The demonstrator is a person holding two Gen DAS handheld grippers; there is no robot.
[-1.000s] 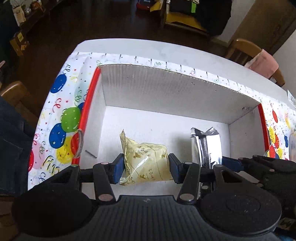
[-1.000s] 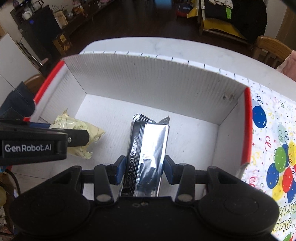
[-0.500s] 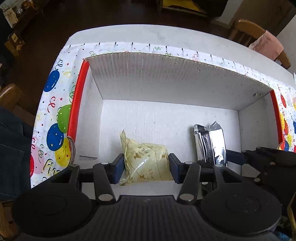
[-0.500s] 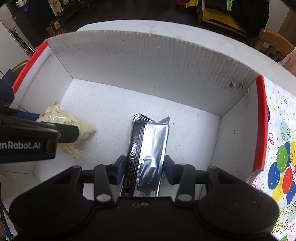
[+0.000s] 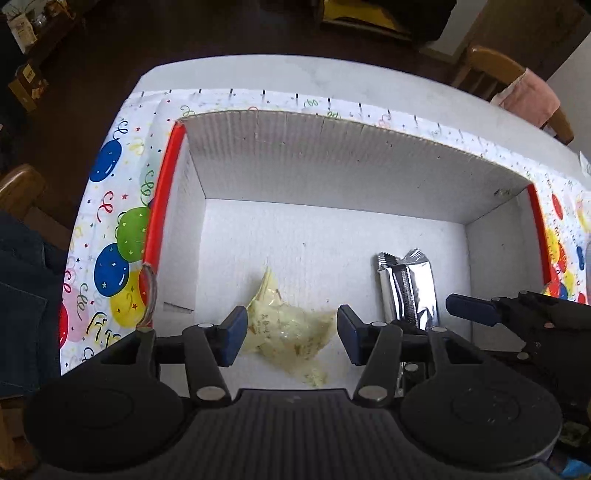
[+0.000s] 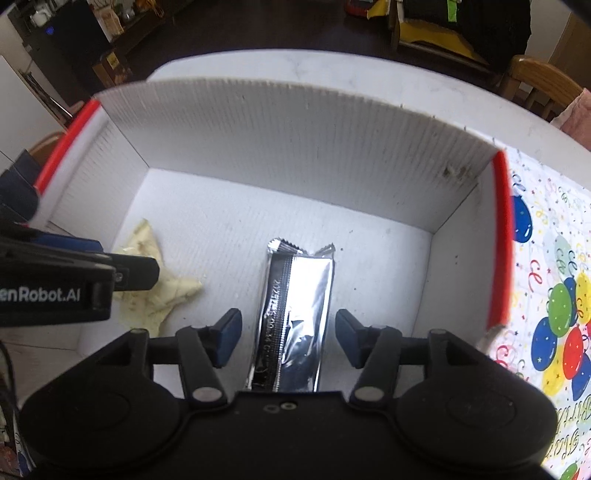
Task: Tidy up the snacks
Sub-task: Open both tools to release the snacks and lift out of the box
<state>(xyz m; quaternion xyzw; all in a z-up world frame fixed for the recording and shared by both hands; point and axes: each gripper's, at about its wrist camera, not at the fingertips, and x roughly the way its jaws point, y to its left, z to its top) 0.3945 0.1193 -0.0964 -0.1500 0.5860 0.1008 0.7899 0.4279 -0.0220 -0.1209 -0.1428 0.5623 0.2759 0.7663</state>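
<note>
Both grippers' fingers just spread, yellow packet [image 5: 284,328] and silver bar [image 6: 295,314] released, left view alone shows balloon cloth [image 5: 110,258] leftward

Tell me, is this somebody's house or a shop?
Probably a home, maybe a dining room. A white table wears a balloon party cloth, wooden chairs stand around it, and shelves of household clutter sit behind. On the table is a white box with two snacks.

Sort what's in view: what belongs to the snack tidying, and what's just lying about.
Belongs: yellow snack packet, silver snack bar, white box holding both, left gripper and right gripper, jaws just opened.

Lying about: balloon tablecloth, wooden chair.
</note>
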